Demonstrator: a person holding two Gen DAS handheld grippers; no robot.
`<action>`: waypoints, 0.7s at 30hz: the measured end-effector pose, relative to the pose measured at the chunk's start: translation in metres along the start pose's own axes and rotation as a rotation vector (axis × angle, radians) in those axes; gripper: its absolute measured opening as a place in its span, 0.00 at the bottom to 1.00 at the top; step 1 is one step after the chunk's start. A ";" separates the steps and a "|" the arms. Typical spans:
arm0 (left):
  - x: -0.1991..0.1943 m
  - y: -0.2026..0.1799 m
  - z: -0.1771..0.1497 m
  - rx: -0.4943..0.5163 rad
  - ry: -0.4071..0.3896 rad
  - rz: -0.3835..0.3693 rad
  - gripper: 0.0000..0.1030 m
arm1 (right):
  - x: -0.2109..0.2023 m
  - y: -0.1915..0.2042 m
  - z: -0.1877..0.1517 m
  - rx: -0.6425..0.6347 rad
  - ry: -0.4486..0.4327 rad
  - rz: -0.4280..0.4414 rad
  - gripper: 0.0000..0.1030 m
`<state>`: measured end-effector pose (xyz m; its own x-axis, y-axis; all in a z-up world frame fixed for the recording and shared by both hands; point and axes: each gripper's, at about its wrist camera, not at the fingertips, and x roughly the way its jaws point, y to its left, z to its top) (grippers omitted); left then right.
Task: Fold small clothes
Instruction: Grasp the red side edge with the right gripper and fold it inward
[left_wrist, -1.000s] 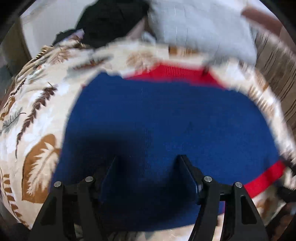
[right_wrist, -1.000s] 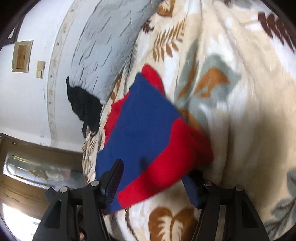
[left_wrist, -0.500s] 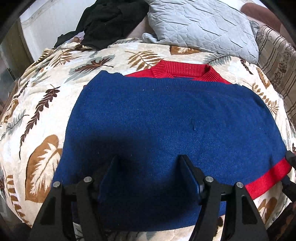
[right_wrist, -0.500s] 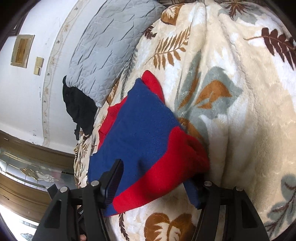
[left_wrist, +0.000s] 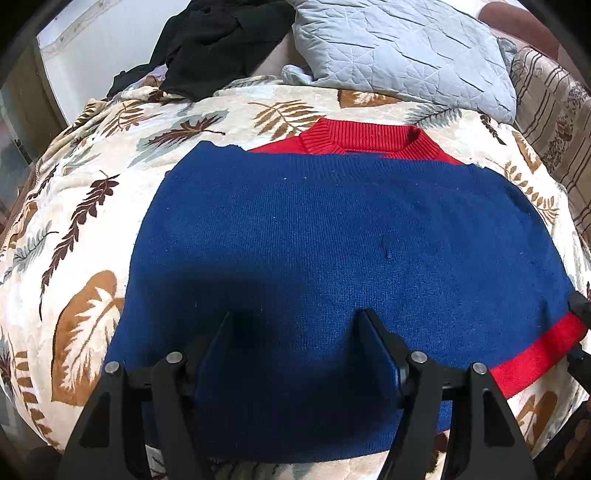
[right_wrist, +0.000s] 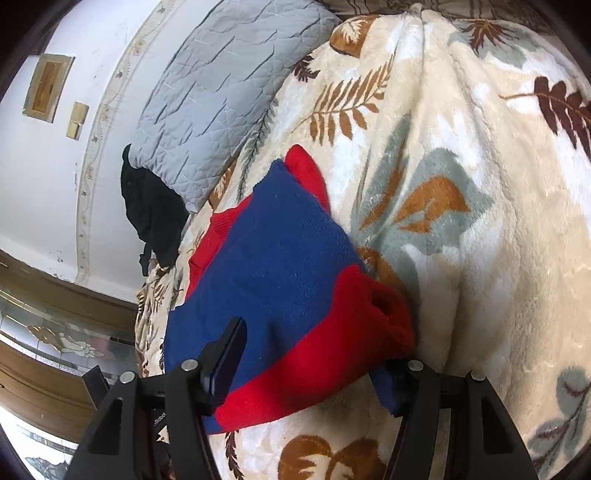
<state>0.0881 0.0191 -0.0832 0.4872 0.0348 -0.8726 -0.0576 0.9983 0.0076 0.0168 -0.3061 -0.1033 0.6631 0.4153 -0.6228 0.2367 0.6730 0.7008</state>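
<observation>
Sweater (left_wrist: 332, 251), blue with red collar and red hem band, lies spread flat on a leaf-print blanket (left_wrist: 74, 229). The left gripper (left_wrist: 295, 332) hovers over the blue knit near its lower edge, jaws apart, nothing between them. The right gripper (right_wrist: 314, 354) has its jaws standing wide on both sides of the red cuff corner (right_wrist: 351, 332); if the pads press it I cannot tell. A grey quilted pillow (left_wrist: 399, 51) and black clothing (left_wrist: 214, 40) lie behind. On the right gripper, partial print reads "iRobot"
</observation>
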 end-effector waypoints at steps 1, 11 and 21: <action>0.000 0.000 0.000 0.001 0.000 0.000 0.69 | 0.000 0.000 0.001 -0.002 -0.003 0.001 0.65; 0.000 0.001 0.000 0.007 0.000 -0.002 0.70 | 0.002 0.006 -0.001 -0.052 -0.014 -0.037 0.61; 0.002 0.002 -0.001 0.015 -0.005 -0.002 0.70 | 0.004 0.006 0.001 -0.060 -0.016 -0.054 0.59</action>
<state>0.0879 0.0211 -0.0850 0.4916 0.0327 -0.8702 -0.0433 0.9990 0.0131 0.0216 -0.3010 -0.1010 0.6618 0.3684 -0.6529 0.2296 0.7294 0.6443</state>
